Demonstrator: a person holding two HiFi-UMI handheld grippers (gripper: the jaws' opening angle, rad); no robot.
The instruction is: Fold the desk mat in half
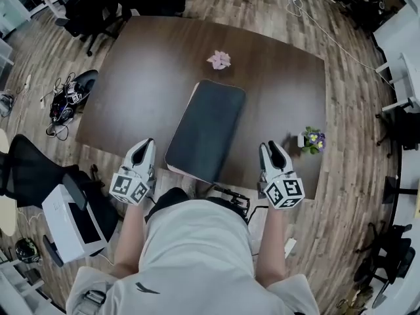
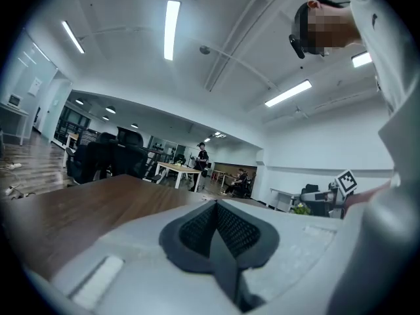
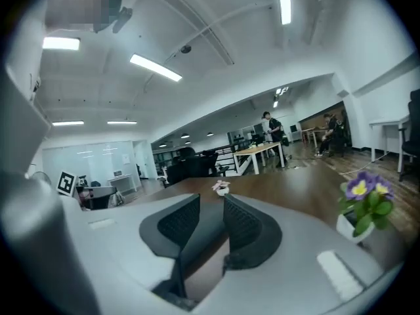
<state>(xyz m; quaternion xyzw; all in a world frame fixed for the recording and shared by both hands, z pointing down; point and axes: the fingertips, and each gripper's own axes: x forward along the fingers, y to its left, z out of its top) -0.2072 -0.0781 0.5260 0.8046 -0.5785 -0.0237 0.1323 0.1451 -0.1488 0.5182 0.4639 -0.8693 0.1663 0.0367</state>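
Observation:
The dark grey desk mat [image 1: 207, 126] lies on the brown table [image 1: 144, 77], running from the middle to the near edge. A pale underside shows along its left and near borders. My left gripper [image 1: 146, 143] hangs over the table's near edge, just left of the mat. In the left gripper view its pads [image 2: 215, 205] meet, shut on nothing. My right gripper [image 1: 270, 147] hangs to the right of the mat's near end. In the right gripper view this gripper [image 3: 211, 202] is open, with a narrow gap and only the table behind it.
A small pink flower ornament [image 1: 219, 60] [image 3: 222, 187] sits beyond the mat's far end. A white pot of purple flowers [image 1: 312, 140] [image 3: 361, 202] stands near the table's right front corner, close to my right gripper. Office chairs [image 1: 85, 8], floor cables and a white box [image 1: 72, 222] surround the table.

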